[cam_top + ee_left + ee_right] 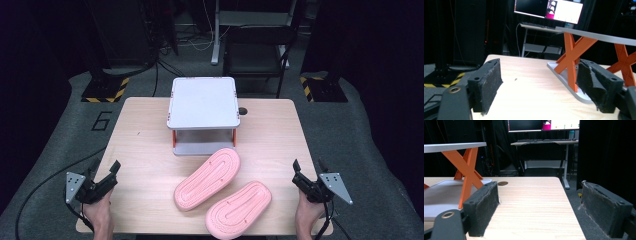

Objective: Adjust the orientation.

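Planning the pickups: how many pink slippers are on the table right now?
2. One pink slipper lies sole-up at mid-table, its far end by the grey rack. The other slipper lies beside it, nearer the front edge. None seems hidden.

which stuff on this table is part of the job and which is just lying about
Part of the job:
- upper pink slipper, sole up
- lower pink slipper, sole up
- small grey shelf with orange legs, likely
- left gripper, open
- right gripper, open

Just lying about:
- black chair behind the table
- desk with monitors at the back
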`<act>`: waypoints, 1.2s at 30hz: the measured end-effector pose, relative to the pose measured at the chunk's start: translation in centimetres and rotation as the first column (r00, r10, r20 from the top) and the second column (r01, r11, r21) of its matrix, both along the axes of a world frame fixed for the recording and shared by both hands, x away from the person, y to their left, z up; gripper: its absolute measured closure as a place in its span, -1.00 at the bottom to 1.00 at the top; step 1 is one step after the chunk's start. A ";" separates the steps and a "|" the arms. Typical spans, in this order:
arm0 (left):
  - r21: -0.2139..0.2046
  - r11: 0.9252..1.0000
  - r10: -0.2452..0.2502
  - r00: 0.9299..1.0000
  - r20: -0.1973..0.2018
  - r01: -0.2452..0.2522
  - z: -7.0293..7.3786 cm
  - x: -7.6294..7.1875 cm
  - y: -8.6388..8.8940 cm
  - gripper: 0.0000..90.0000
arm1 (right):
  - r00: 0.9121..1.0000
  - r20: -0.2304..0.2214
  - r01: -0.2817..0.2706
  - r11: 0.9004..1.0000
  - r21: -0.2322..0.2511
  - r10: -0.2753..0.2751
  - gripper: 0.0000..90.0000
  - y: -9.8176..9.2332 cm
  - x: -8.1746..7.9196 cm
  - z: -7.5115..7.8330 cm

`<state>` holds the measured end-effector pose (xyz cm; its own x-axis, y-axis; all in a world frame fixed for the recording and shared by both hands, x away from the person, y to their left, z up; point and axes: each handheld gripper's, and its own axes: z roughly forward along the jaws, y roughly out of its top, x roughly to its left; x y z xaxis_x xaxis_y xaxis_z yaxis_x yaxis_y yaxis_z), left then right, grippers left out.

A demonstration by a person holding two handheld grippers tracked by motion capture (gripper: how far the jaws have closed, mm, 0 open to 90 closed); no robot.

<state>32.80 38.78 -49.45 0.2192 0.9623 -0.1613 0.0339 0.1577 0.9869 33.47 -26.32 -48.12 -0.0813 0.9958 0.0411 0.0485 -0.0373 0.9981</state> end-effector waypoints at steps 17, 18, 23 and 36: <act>-0.006 1.000 -0.002 1.000 -0.017 0.002 -0.2 0.1 0.0 -0.57 | 0.999 -0.044 -0.016 1.000 -0.019 0.015 -0.68 0.5 0.5 -0.3; -0.005 1.000 -0.003 1.000 -0.022 0.003 -0.2 0.1 0.0 -0.57 | 0.999 -0.050 -0.017 1.000 -0.019 0.016 -0.68 0.5 0.5 -0.3; -0.001 1.000 -0.011 1.000 -0.019 0.011 -0.2 0.2 -0.2 -0.57 | 0.999 -0.048 -0.015 1.000 -0.024 0.013 -0.67 0.5 0.5 -0.3; 0.022 0.999 -0.042 0.999 -0.018 0.042 0.3 0.1 -1.7 -0.55 | 0.998 -0.055 -0.006 0.999 -0.033 0.004 -0.68 0.5 0.5 -0.3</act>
<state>32.88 37.09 -49.11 0.2566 0.9557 -0.1441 0.0577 0.1337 0.9893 33.94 -25.79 -48.40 -0.0849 0.9963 0.0126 0.1036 -0.0038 0.9946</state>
